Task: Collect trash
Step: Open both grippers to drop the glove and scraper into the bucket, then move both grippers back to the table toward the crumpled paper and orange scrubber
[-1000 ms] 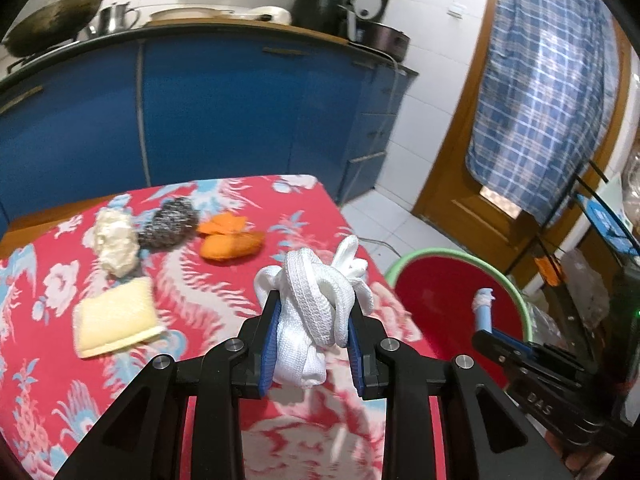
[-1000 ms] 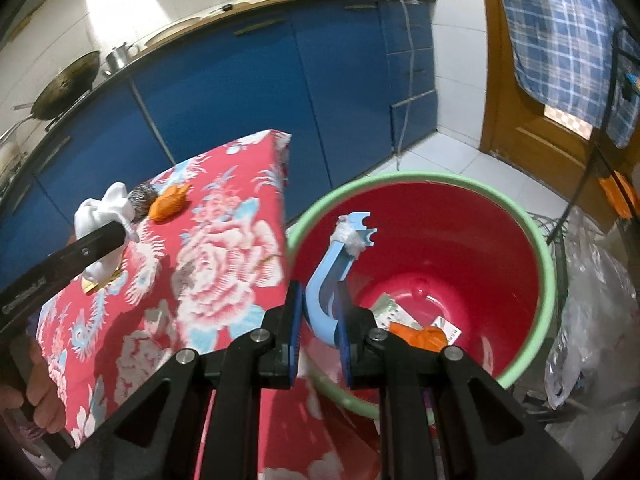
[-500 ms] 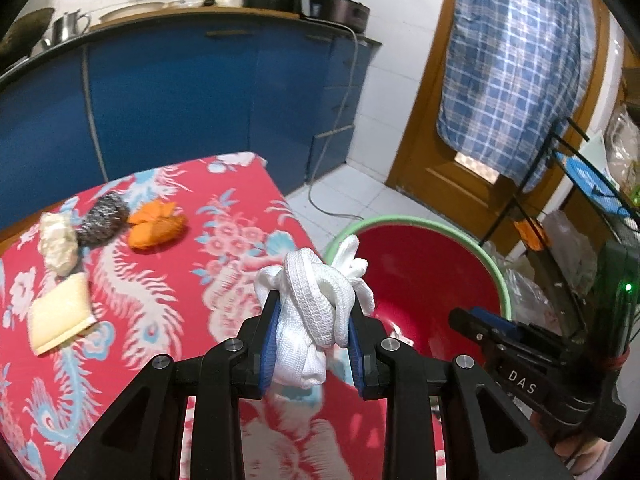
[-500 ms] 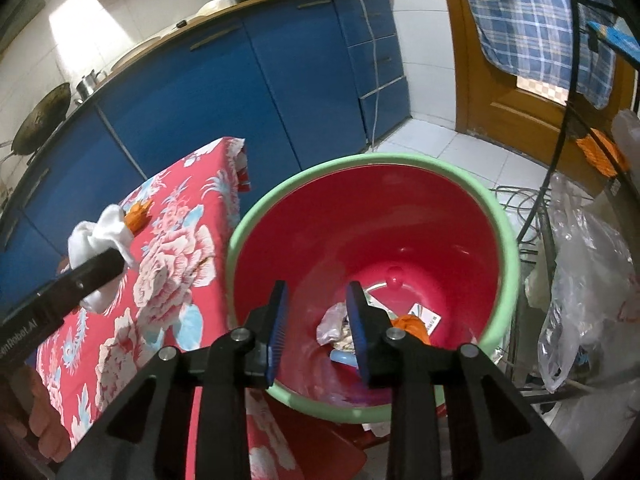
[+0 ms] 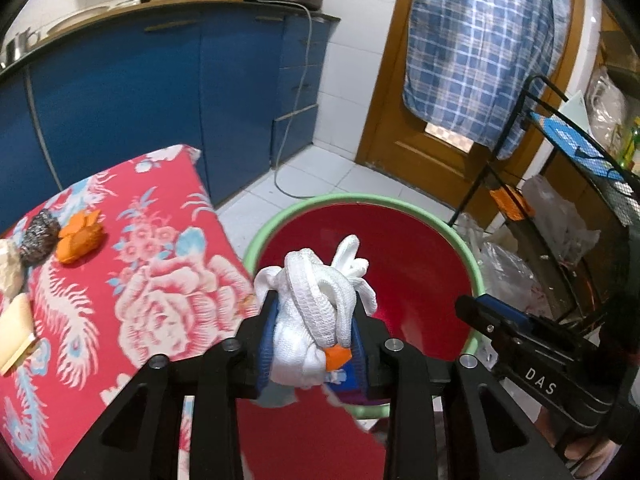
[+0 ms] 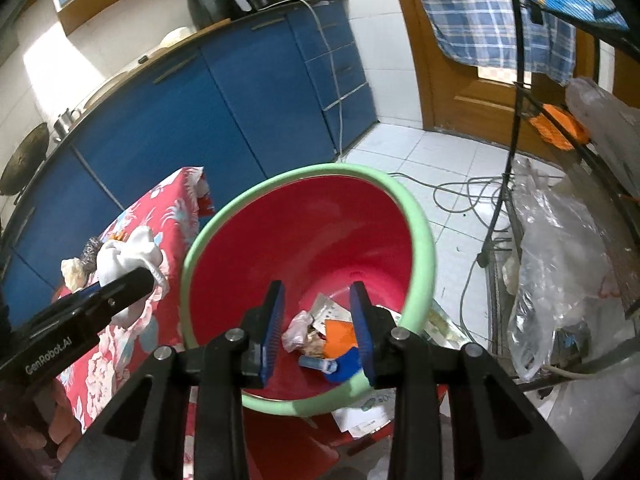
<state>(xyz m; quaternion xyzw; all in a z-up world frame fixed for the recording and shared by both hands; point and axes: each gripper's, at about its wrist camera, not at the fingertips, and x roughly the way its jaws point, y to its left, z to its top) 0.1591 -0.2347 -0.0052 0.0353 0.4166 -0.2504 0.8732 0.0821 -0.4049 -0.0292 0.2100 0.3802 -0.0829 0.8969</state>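
The left gripper (image 5: pixel 314 334) clamps a knotted white cloth (image 5: pixel 316 312), pads pressed into both its sides; a soft wad like this likely needs that squeeze to keep from slipping out. It hangs at the near rim of the bin (image 5: pixel 460 236), part over the red inside, so a release here would probably drop it in, though a little further in looks safer. The right gripper (image 6: pixel 318 330) stands wide with nothing between its pads, over the bin's mouth; below it lie scraps (image 6: pixel 320 336) on the bottom, paper, orange and blue bits. On the table (image 5: pixel 168 292) beside the bin wait a scourer (image 5: pixel 40 234), an orange piece (image 5: pixel 80 236) and a sponge (image 5: pixel 16 332), well apart from either gripper.
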